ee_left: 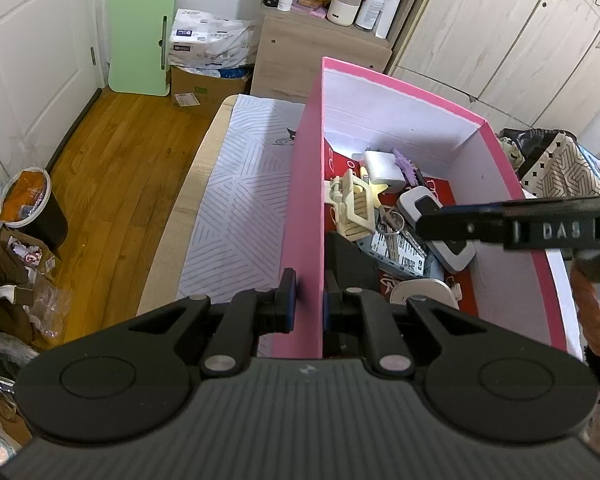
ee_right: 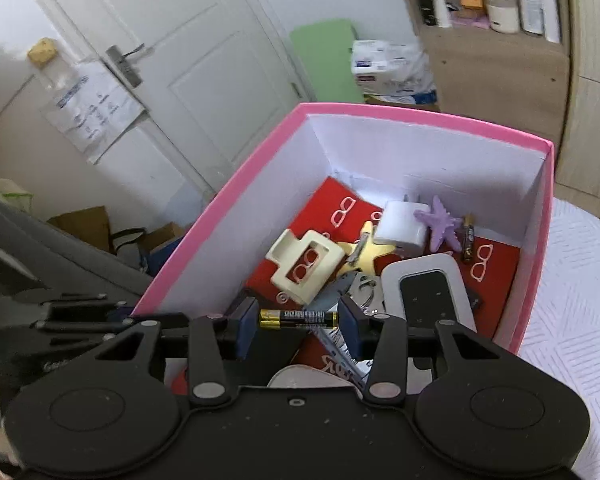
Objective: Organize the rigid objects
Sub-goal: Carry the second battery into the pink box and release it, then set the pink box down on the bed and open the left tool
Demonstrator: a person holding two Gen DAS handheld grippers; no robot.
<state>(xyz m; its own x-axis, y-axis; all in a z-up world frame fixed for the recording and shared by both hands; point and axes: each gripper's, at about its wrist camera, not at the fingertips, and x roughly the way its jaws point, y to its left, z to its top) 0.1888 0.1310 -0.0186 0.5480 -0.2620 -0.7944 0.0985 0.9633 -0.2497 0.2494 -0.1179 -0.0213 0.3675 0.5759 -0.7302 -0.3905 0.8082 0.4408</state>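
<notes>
Batteries, two side by side, are spanning my half-open right fingers above the pink box, already holding clips, charger and keys. My left fingers are pinching its wall; dropping them remains.

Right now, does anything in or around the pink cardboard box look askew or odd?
Nothing damaged. The pink cardboard box holds a loose jumble. The right gripper carries a black-and-gold battery lengthwise over it; the left gripper pinches the box's wall.
</notes>
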